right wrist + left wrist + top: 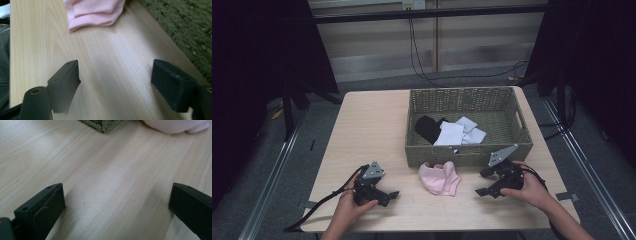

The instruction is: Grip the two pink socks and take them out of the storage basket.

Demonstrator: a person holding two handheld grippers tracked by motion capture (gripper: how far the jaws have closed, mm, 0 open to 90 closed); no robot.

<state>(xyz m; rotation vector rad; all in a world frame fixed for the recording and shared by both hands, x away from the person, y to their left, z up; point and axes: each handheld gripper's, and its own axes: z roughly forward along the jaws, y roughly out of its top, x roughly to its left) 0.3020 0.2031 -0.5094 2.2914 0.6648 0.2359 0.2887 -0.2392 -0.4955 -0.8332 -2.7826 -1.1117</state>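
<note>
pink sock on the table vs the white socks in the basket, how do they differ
The pink sock lies on the bare table between the grippers; the white socks lie inside the woven basket. The pink sock lies alone; the white ones overlap beside a black sock. All lie flat, unheld.

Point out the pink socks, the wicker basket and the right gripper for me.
pink socks (440, 178): high view, middle of the folded pile on the table.
wicker basket (462, 154): high view, its near wall.
right gripper (482, 184): high view, between its open jaw tips, right of the socks.
</note>
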